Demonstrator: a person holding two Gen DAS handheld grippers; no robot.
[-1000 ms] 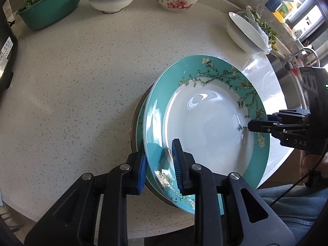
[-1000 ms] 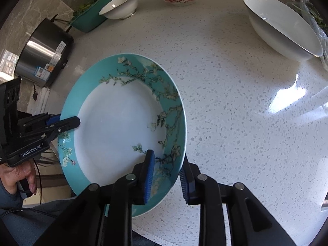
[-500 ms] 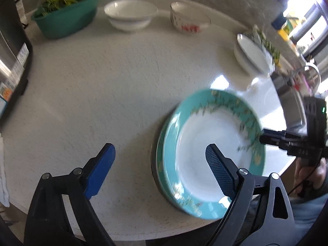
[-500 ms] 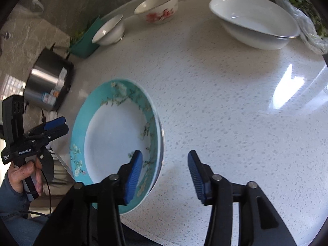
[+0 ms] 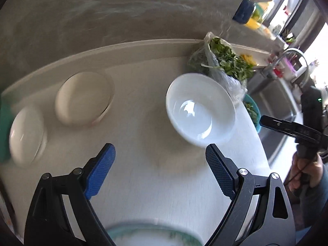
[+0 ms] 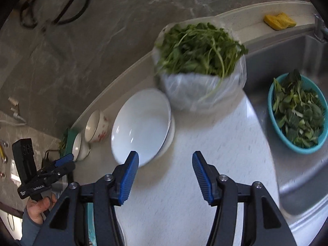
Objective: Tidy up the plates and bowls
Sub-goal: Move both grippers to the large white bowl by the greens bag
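Note:
A large white bowl [image 5: 199, 109] sits on the white counter; it also shows in the right wrist view [image 6: 141, 125]. My left gripper [image 5: 161, 169] is open and empty, short of that bowl. My right gripper [image 6: 165, 173] is open and empty, its left finger at the bowl's near rim. A flowered bowl [image 5: 84, 98] and a small white bowl [image 5: 26, 134] stand further left, blurred; both show in the right wrist view, flowered bowl [image 6: 96, 126] and small white bowl [image 6: 79, 147]. The teal plate [image 5: 151, 236] lies below my left gripper, at the frame's bottom edge.
A plastic bag of greens [image 6: 199, 67] stands behind the large bowl. A teal colander of greens [image 6: 298, 112] sits in the steel sink [image 6: 287, 61] at the right. A yellow sponge [image 6: 279, 20] lies on the back ledge. A grey wall runs behind the counter.
Both grippers let go of the teal plate, opened wide and swung up and away toward the large white bowl. The plate now lies on the stack below.

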